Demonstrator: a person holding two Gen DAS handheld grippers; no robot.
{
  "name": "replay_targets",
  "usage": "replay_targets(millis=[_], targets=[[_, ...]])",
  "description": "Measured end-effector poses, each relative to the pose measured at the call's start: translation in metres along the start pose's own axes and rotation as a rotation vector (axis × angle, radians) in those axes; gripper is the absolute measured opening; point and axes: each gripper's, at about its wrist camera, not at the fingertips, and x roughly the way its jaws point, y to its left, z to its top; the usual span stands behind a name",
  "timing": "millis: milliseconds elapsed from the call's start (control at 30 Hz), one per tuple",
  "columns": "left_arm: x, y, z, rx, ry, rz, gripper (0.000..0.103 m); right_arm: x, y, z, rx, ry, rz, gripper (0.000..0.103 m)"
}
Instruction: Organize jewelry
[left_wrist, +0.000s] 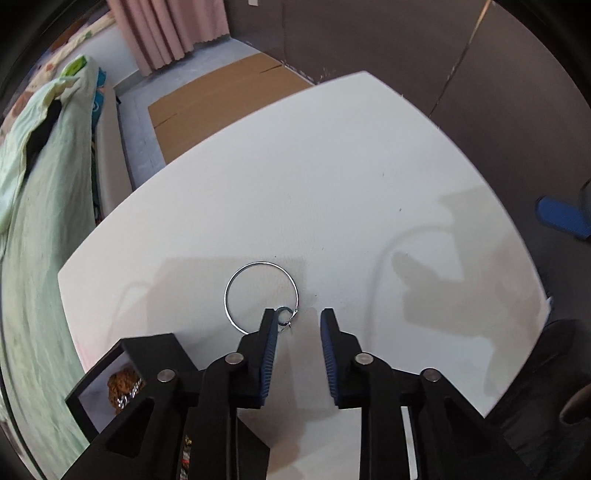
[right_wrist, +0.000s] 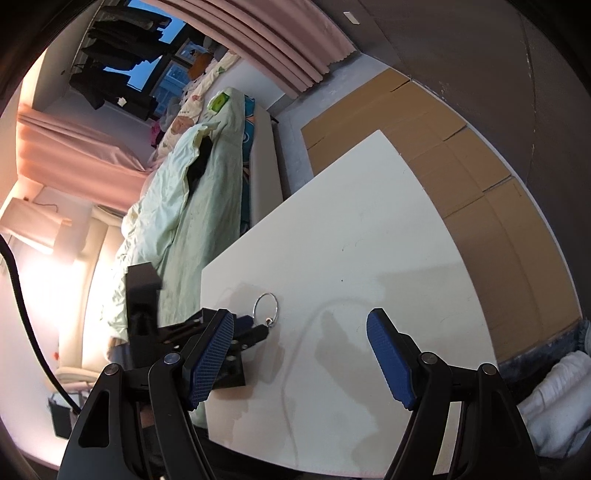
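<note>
A thin silver hoop earring lies flat on the white table. Its clasp sits just inside my left gripper's left fingertip. My left gripper is open, low over the table, with the clasp between its blue pads. The hoop also shows in the right wrist view, with the left gripper reaching it from the left. My right gripper is wide open and empty, held above the table to the right of the hoop.
A black box with brown and metallic jewelry inside sits at the table's near left corner, under my left gripper. A bed with a pale green duvet runs along the table's left side. Cardboard covers the floor beyond.
</note>
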Motion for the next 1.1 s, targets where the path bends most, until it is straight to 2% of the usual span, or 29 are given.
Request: replay_targets(millis=[100, 133, 167, 200, 300, 767, 967, 1033, 1100], targets=[[0.011, -0.002, -0.001, 0.012, 0.023, 0.023, 0.017, -0.001, 0.000, 0.002, 0.002, -0.005, 0.006, 0.075], [0.014, -0.003, -0.001, 0.021, 0.030, 0.039, 0.014, -0.001, 0.000, 0.002, 0.003, -0.006, 0.005, 0.075], [0.013, -0.004, -0.001, 0.035, 0.013, 0.063, 0.007, -0.002, -0.001, 0.003, 0.004, -0.008, 0.004, 0.075], [0.014, -0.004, -0.002, 0.038, 0.012, 0.078, 0.005, -0.001, -0.001, 0.002, 0.004, -0.009, 0.003, 0.075], [0.013, 0.000, -0.003, 0.032, 0.005, 0.057, 0.002, -0.001, -0.002, 0.003, 0.007, -0.011, -0.004, 0.075], [-0.021, 0.045, 0.002, -0.151, -0.147, -0.187, 0.002, 0.027, 0.012, -0.004, -0.035, 0.038, -0.065, 0.075], [-0.038, 0.067, -0.011, -0.257, -0.233, -0.300, 0.002, 0.048, 0.028, -0.010, -0.092, 0.070, -0.100, 0.075], [-0.045, 0.075, -0.016, -0.286, -0.263, -0.310, 0.002, 0.054, 0.036, -0.012, -0.115, 0.075, -0.112, 0.073], [-0.053, 0.079, -0.018, -0.292, -0.285, -0.311, 0.002, 0.063, 0.044, -0.015, -0.145, 0.084, -0.124, 0.067]])
